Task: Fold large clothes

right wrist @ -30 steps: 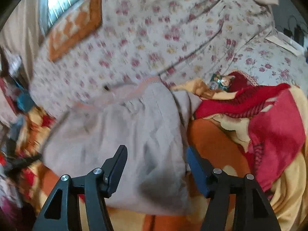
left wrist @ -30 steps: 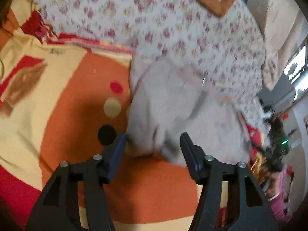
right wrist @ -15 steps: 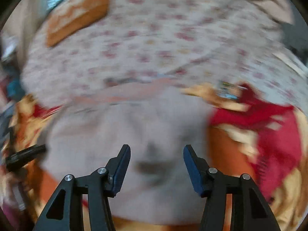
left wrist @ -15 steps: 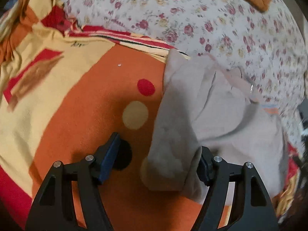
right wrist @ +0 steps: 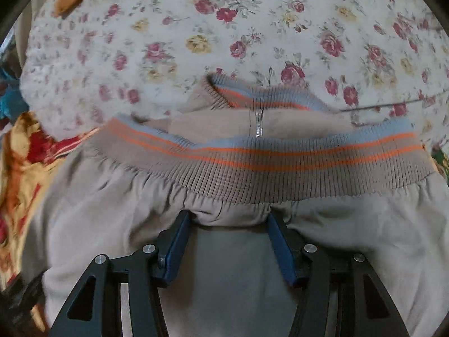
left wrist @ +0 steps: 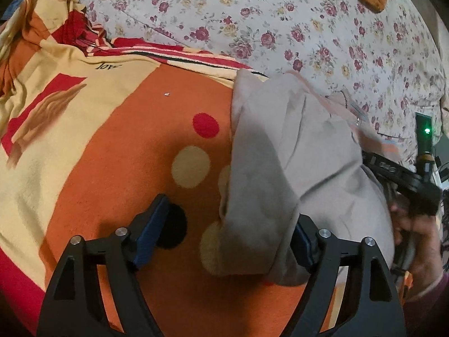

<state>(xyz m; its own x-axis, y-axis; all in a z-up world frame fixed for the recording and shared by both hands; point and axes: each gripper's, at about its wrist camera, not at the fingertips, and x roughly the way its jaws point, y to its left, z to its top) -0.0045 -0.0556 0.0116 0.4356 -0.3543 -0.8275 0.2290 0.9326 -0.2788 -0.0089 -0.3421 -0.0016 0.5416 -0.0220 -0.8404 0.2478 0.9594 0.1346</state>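
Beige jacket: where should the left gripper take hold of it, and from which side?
Grip the beige jacket at its thick rolled left edge, coming in low from the near side. That fold already lies between the open left gripper fingers, raised off the orange blanket, so closing should catch all layers.
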